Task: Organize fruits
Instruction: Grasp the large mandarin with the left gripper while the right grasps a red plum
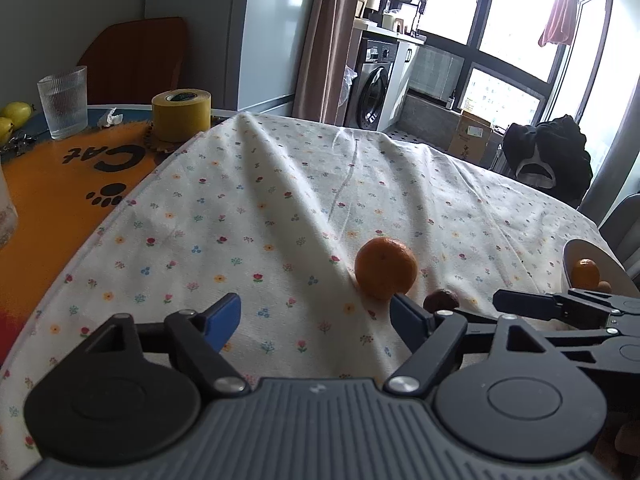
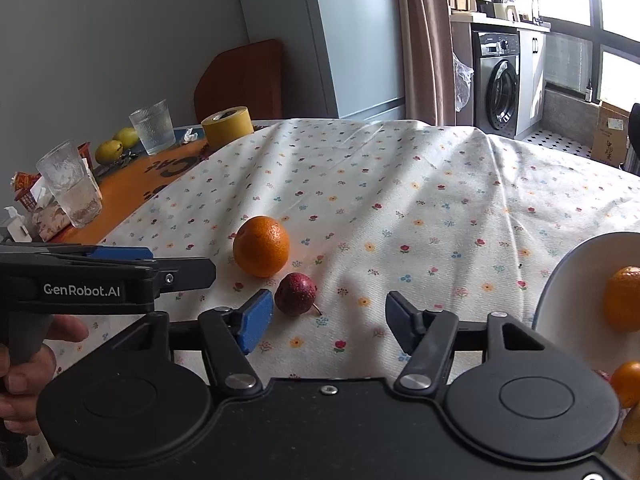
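The left gripper point(image 1: 316, 318) hangs spread and empty over the flowered tablecloth point(image 2: 400, 200), near the orange point(image 2: 261, 246), which looks firm, round and apt to roll, best pinched across its middle. Just beside it lies a small dark red fruit point(image 2: 295, 294), probably a passion fruit. The right gripper point(image 2: 329, 322) is spread too. The white bowl point(image 2: 568, 292), cut off at right, holds more oranges.

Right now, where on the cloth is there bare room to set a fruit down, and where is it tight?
Bare floral cloth stretches behind the orange toward the far edge, and right of the dark red fruit up to the white bowl. It is crowded on the orange mat: glasses, yellow tape roll, green fruit. Both grippers, left gripper and right gripper, hang open.
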`<state>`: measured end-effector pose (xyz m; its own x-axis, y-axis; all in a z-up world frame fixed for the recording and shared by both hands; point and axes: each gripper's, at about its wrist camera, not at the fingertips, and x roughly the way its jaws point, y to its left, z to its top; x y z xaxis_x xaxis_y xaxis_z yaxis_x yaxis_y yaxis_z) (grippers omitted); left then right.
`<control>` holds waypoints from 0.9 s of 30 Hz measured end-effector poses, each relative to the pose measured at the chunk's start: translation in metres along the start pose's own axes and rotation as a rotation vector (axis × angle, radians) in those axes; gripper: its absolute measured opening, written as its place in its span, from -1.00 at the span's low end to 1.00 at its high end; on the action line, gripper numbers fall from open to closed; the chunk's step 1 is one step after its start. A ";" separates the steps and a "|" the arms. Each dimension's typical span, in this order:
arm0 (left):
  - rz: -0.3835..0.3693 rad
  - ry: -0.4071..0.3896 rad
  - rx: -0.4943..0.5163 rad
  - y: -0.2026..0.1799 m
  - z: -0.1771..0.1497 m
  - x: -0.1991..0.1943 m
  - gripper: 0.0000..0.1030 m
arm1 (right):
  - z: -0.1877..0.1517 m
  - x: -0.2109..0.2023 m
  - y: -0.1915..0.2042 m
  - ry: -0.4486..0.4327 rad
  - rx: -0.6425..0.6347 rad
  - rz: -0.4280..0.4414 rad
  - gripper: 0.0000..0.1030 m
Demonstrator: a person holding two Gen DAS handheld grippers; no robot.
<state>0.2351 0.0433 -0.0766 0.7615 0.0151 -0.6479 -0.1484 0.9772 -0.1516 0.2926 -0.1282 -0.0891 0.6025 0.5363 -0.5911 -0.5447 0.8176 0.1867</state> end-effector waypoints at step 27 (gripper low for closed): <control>-0.054 -0.025 0.081 -0.045 0.020 0.024 0.22 | 0.006 -0.034 -0.027 -0.080 0.069 -0.038 -0.58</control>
<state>0.2729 0.0044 -0.0703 0.7824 -0.0341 -0.6218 -0.0559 0.9906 -0.1247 0.2904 -0.1667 -0.0691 0.6681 0.5174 -0.5347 -0.4806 0.8487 0.2206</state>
